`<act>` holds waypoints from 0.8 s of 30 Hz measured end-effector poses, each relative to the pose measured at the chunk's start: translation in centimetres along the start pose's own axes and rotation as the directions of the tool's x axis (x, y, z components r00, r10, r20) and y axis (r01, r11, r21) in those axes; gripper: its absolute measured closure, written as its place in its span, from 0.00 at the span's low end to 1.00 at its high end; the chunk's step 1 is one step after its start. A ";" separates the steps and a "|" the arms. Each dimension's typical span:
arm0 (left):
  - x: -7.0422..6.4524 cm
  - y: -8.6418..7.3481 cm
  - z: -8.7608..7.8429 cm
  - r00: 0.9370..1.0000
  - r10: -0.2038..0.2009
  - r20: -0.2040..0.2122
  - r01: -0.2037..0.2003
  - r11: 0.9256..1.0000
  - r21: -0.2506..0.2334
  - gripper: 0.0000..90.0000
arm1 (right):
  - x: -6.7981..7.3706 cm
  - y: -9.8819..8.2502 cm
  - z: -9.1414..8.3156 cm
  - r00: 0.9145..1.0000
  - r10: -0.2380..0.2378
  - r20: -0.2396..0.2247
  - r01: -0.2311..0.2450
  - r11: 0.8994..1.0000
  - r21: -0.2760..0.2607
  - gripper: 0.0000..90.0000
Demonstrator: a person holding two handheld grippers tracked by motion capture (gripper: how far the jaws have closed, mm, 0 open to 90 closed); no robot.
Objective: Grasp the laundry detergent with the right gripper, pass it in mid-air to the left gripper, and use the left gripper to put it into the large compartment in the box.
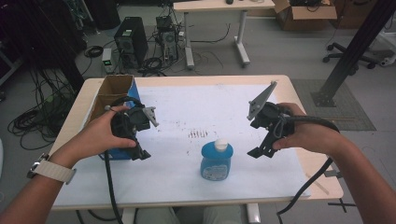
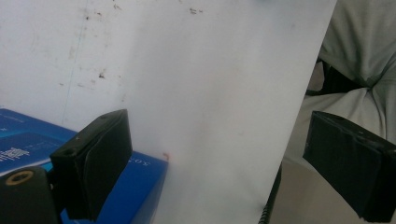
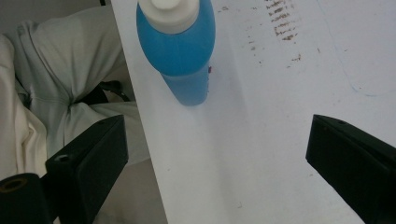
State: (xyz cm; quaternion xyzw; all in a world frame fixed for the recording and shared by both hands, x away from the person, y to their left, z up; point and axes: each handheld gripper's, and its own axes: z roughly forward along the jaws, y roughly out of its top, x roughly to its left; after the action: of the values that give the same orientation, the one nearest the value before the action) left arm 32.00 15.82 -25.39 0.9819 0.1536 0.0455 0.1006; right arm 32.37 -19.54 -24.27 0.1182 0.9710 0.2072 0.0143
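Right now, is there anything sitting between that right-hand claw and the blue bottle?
Nothing visible. The right gripper hangs open beside the blue bottle, and only bare white table sheet lies between them.

A blue bottle (image 1: 216, 160) stood alone near the desk's (image 1: 196, 105) front edge, between the two grippers. White desk lay bare around it. A blue box (image 1: 114, 100) blocked the left edge.

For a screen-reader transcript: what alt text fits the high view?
A blue bottle with a white cap stands upright on a white-covered table, between two hand-held grippers. The left gripper hangs beside an open blue box; the right gripper is open, near the bottle.
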 end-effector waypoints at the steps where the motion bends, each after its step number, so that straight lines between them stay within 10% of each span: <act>1: 0.0 0.0 0.0 1.000 0.000 0.000 0.000 1.000 0.000 0.09 | 0.0 0.0 0.0 1.000 0.000 0.000 0.000 1.000 0.000 0.06; 24: 0.1 0.2 0.2 1.000 0.001 -0.005 -0.001 1.000 0.000 0.09 | 0.4 -1.0 2.8 0.999 -0.015 -0.039 0.014 0.999 -0.037 0.06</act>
State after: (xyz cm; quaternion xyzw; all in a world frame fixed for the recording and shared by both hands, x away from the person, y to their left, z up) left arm 32.13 15.63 -25.54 0.9819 0.1536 0.0478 0.1000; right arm 31.96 -19.21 -27.22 0.1066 0.9679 0.2274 -0.0012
